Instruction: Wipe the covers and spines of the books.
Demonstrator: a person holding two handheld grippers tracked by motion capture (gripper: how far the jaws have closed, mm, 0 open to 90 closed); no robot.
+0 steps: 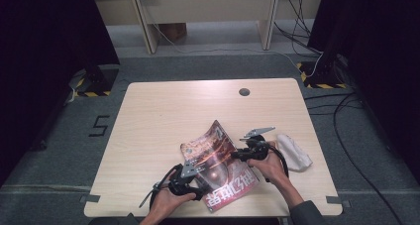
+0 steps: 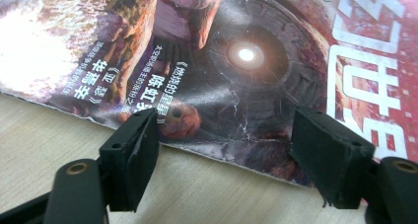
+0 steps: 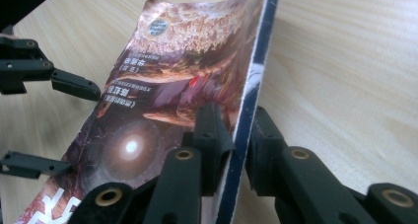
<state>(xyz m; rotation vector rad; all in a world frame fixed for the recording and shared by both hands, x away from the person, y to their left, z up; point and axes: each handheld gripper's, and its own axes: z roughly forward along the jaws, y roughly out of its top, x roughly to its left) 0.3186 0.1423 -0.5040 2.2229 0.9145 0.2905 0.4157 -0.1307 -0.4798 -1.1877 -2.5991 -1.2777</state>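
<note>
Left gripper [image 1: 194, 181] at near table edge, jaws spread wide, nothing between them, hovering at magazine's [image 1: 220, 168] left edge. Right gripper [image 3: 232, 150] clamped on magazine's spine edge, lifting that side; far half curls up off wooden table [image 1: 158, 121], near corner still resting on it. Risk: thin glossy cover slipping from pinch or tearing at spine if pulled hard. Farther right, crumpled white cloth [image 1: 294, 151] lies apart.

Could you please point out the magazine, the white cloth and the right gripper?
magazine [image 1: 218, 160], high view, middle of cover.
white cloth [image 1: 295, 151], high view, its middle.
right gripper [image 3: 235, 145], right gripper view, between its jaws at the magazine's spine.
</note>
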